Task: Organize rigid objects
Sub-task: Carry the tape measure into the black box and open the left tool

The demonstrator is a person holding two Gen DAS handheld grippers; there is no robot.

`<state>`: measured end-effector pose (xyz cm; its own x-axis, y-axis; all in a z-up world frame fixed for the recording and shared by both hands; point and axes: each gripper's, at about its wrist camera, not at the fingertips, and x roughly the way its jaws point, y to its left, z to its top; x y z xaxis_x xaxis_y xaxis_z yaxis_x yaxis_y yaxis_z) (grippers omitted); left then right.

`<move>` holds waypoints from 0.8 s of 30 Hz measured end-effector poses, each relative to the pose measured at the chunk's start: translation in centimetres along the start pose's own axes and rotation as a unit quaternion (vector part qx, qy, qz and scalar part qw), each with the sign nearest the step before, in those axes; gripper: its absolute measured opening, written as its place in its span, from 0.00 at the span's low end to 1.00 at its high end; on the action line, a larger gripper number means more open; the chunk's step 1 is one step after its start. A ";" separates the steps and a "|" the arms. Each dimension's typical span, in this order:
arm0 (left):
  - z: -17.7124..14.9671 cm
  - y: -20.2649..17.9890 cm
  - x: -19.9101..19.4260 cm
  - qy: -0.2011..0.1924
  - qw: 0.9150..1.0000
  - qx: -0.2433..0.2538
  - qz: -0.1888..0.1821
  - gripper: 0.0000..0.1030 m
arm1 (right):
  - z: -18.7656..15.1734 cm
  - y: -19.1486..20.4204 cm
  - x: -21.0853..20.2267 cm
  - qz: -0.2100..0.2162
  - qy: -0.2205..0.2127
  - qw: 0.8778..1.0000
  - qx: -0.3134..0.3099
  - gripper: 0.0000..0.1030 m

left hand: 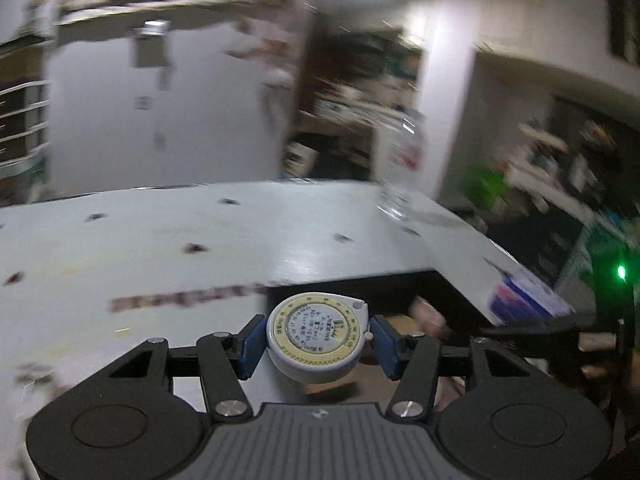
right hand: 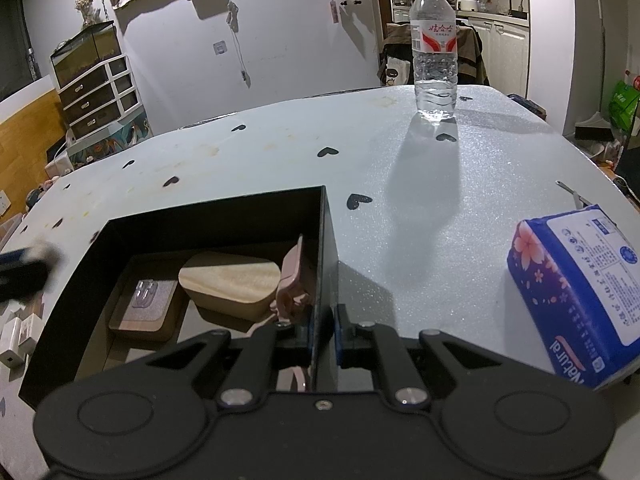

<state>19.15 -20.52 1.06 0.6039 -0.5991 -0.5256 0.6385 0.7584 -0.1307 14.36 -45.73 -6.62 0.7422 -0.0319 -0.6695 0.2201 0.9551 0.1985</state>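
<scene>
Your left gripper [left hand: 316,338] is clamped on the round white tape measure with the yellow dial ring [left hand: 318,336], its blue pads [left hand: 251,346] pressed against both sides, and it carries the tape measure in the air above the near corner of the open black box [left hand: 360,288]; that view is smeared by motion blur. Your right gripper [right hand: 322,334] is nearly closed, pinching the right-hand wall of the black rectangular box [right hand: 326,240] with one finger inside and one outside. The box sits on the pale blue table with dark heart marks [right hand: 280,152]. Inside it lie a rounded light wooden lid-like piece [right hand: 230,276], a flat wooden tray holding a clear plastic hook [right hand: 146,304], and a pink plastic clip [right hand: 294,280] leaning against the right wall. A clear water bottle with a red label [right hand: 435,52] stands upright near the far edge, well apart from the box, and a blue floral tissue pack [right hand: 580,292] lies at the table's right edge.
</scene>
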 end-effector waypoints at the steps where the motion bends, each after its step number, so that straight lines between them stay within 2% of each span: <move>1: -0.2 -0.9 0.7 0.008 1.000 0.011 -0.006 0.55 | 0.0 0.0 0.0 0.000 0.000 1.000 0.000 0.10; 5: -0.5 -3.2 4.0 0.049 0.998 0.044 -0.021 0.55 | -0.1 0.1 0.1 0.000 0.000 1.000 -0.001 0.10; 9: -0.9 -3.8 5.9 0.084 0.994 0.061 -0.028 0.55 | -0.1 0.2 0.1 -0.001 0.000 1.000 -0.004 0.10; 17: -0.9 -4.9 9.0 0.131 0.986 0.098 -0.037 0.55 | -0.2 0.3 0.1 -0.001 0.000 1.000 -0.003 0.10; 24: -0.4 -5.1 10.5 0.159 0.981 0.096 -0.051 0.55 | -0.1 0.2 -0.1 -0.002 0.001 1.000 -0.001 0.10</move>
<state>22.11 -30.58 -4.14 0.3719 -0.5366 -0.7575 0.7845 0.6179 -0.0525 14.31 -45.48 -6.59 0.7407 -0.0353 -0.6709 0.2214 0.9557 0.1942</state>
